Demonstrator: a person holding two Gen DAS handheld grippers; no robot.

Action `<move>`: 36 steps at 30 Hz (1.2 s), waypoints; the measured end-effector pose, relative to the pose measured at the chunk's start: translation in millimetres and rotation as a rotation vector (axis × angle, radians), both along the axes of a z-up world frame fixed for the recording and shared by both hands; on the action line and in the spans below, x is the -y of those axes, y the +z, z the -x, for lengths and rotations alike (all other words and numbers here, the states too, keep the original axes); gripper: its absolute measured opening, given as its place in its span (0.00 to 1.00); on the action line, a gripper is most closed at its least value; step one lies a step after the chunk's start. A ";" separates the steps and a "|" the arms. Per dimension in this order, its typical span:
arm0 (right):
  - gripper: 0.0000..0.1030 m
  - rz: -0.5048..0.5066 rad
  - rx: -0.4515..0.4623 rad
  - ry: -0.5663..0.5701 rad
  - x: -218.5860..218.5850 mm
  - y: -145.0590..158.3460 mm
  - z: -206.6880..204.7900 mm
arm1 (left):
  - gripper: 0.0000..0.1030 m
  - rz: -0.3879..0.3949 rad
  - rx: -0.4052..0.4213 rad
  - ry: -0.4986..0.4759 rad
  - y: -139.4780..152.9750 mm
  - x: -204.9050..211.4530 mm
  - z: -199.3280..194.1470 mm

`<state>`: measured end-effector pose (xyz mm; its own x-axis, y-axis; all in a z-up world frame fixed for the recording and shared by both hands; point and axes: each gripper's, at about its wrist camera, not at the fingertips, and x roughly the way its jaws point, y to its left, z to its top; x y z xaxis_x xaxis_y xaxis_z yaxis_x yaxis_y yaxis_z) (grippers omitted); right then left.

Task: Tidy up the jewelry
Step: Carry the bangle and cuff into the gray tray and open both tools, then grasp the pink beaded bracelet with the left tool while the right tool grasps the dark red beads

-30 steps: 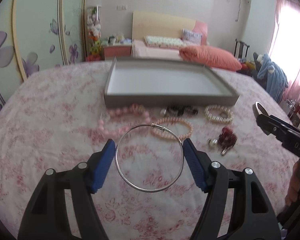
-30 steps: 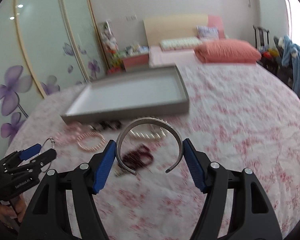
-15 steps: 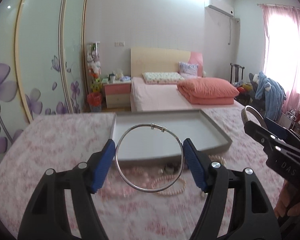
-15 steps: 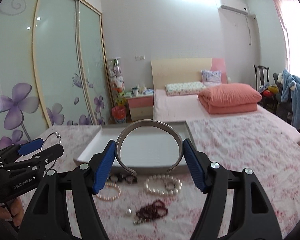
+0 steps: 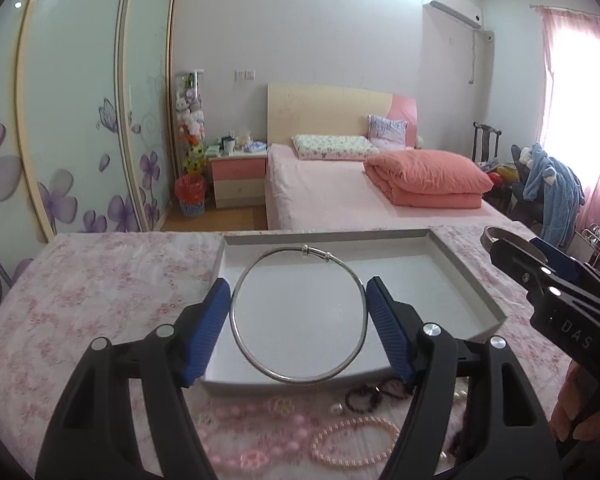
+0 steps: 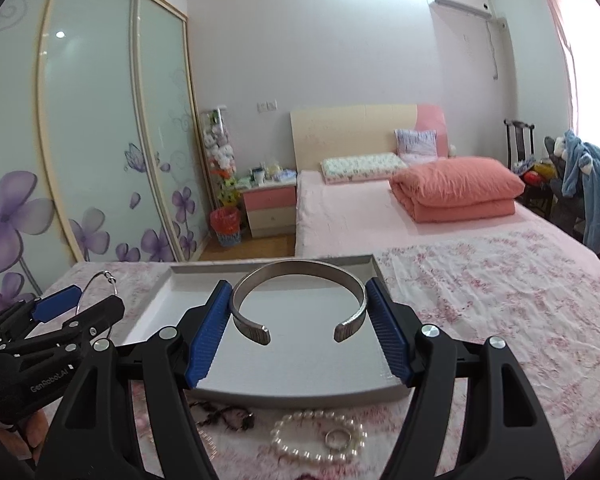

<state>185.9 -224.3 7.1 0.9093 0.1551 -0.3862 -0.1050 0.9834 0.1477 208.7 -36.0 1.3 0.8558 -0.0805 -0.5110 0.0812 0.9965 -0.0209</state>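
Silver bangle (image 5: 299, 315) and open cuff (image 6: 298, 299), each clamped between fingers, hang over the grey tray (image 5: 466, 280) at twelve o'clock.

Lighting: bright, even daylight. Source: curtained window (image 5: 576, 120) at right, blown out to white; a second glare patch on the ceiling at top centre. Shadows: soft, faint. Distortion: strong fisheye bowing of wardrobe doors (image 6: 92, 148), black vignette in corners. Focus: beads (image 5: 356, 442) at the bench's near edge blurred (the far bed stays sharp).
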 end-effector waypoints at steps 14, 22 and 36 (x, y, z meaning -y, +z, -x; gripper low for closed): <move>0.67 0.018 -0.382 0.028 -7.0 -68.7 -92.8 | 0.67 -0.002 -0.216 0.006 -60.4 -2.8 -76.4; 0.79 0.015 -0.324 0.024 2.9 -54.6 -72.3 | 0.67 0.067 -0.206 0.042 -47.2 -19.4 -76.9; 0.78 0.017 -0.227 0.050 16.1 -16.5 9.0 | 0.74 0.060 -0.107 0.109 -6.5 -60.4 14.3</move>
